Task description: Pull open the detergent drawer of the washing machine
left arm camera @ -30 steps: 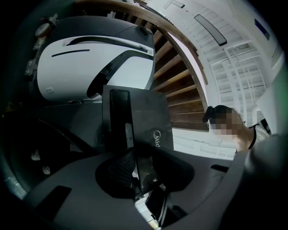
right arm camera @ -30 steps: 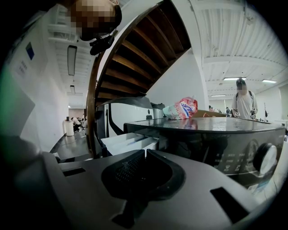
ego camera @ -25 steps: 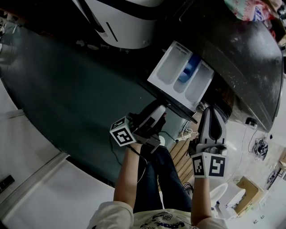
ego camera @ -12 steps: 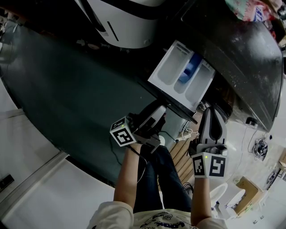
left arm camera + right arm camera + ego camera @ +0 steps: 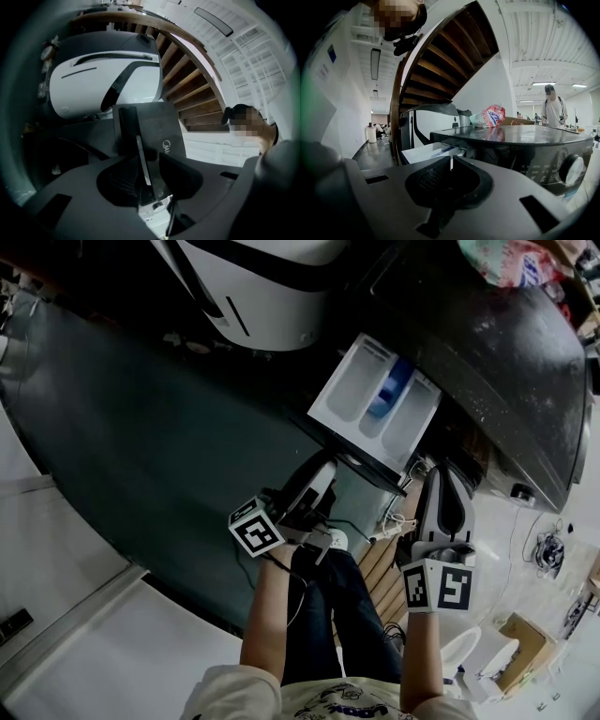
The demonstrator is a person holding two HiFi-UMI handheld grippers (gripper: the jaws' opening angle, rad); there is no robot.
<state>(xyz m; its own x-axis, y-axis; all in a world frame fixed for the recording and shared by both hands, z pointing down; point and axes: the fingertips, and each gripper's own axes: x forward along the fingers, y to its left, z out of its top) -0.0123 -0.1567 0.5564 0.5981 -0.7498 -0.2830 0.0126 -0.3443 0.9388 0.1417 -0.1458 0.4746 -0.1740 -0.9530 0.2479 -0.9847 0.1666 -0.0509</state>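
Detergent drawer [image 5: 349, 401]: pulled out, blue insert [image 5: 386, 392] in middle compartment.
Left tool [image 5: 325, 471]: jaws opening, the drawer's front edge between them.
Right tool [image 5: 442, 480]: beside the drawer, closed, empty.

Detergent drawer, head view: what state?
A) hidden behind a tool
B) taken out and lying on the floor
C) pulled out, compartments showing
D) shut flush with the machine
C: the detergent drawer juts out of the washing machine, with its white compartments and blue insert open to view.
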